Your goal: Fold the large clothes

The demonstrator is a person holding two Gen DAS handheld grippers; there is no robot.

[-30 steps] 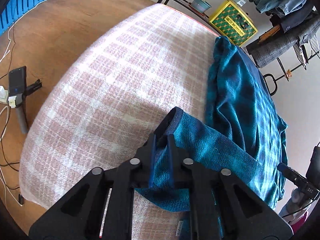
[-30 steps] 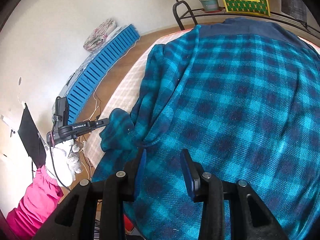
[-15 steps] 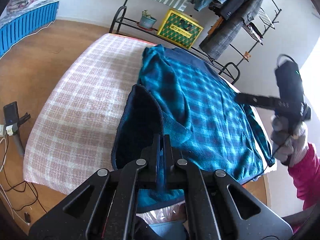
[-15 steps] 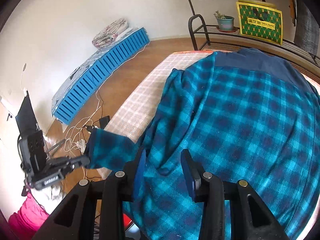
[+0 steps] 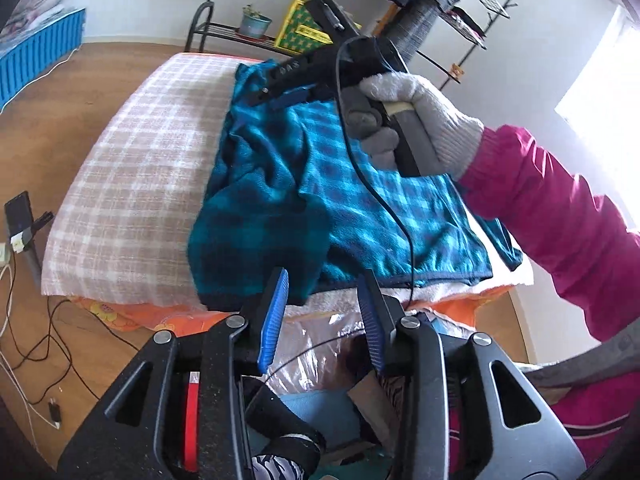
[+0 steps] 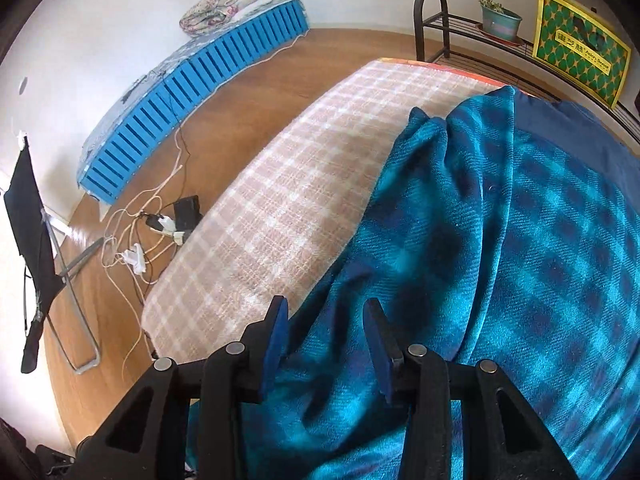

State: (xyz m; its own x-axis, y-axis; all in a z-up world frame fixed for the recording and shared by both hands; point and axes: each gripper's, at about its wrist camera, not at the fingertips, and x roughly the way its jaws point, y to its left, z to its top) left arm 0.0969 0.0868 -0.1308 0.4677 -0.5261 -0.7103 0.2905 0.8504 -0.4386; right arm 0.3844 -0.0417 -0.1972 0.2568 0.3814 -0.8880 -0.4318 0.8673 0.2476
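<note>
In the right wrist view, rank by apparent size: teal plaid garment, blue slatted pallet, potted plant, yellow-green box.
1. teal plaid garment, though it lies nearest the camera
2. blue slatted pallet
3. yellow-green box
4. potted plant

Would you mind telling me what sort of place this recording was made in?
Probably a room in a home: a wooden floor, a clothes rack hung with garments, and a potted plant on a low shelf.

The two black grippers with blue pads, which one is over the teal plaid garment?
The right gripper, whose open jaws hover above the teal plaid fleece garment; the left gripper hangs beyond the bed's near edge, jaws opening, empty.
</note>
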